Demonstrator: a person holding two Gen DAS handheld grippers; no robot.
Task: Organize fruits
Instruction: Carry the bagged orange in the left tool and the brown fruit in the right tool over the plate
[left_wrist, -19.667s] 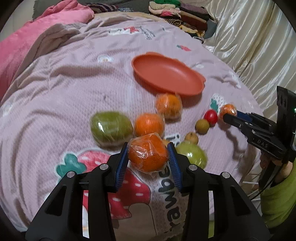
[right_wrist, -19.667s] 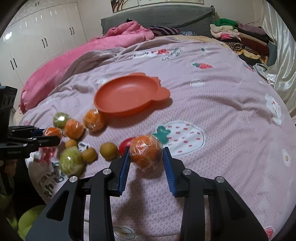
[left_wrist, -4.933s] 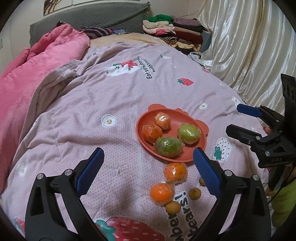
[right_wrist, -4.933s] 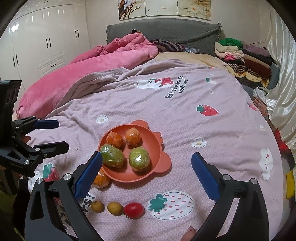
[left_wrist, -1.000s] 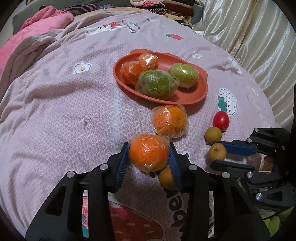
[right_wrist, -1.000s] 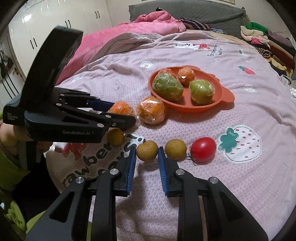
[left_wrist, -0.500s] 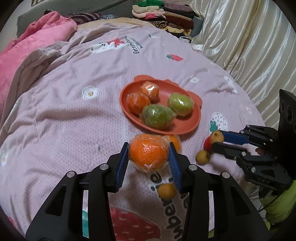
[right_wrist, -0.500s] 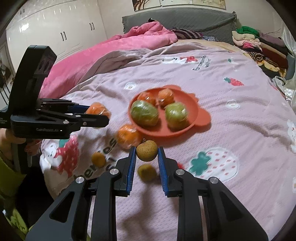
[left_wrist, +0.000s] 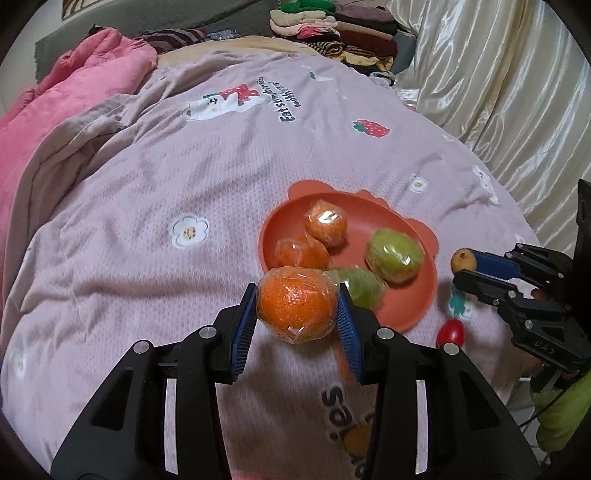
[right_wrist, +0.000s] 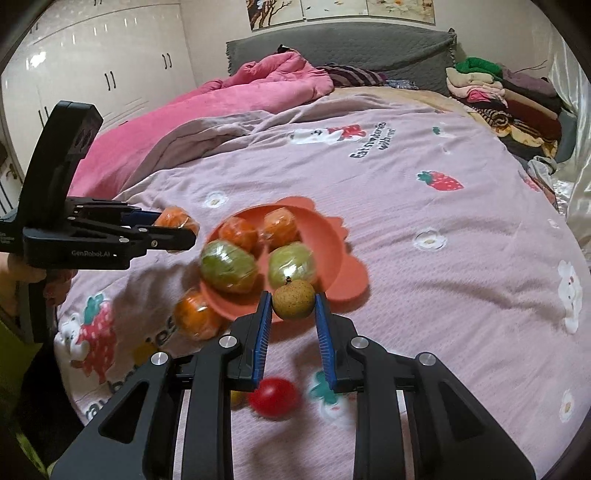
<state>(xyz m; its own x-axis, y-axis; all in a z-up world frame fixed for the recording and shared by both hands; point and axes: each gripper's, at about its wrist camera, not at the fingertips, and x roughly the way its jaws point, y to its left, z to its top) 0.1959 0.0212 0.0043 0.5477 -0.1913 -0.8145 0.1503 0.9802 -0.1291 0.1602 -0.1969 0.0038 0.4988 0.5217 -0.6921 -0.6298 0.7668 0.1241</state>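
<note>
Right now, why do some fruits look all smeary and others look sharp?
In the right wrist view, the red tomato and loose orange smear with motion blur, while the gripped longan stays crisp; in the left wrist view, the held orange is sharp with shiny wrap glare.

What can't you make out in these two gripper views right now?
- Left wrist view: one green fruit on the plate is half hidden behind the wrapped orange in the left gripper.
- Right wrist view: the red fruit is motion-blurred, and the yellowish fruit beside it is mostly hidden by the right gripper.
</note>
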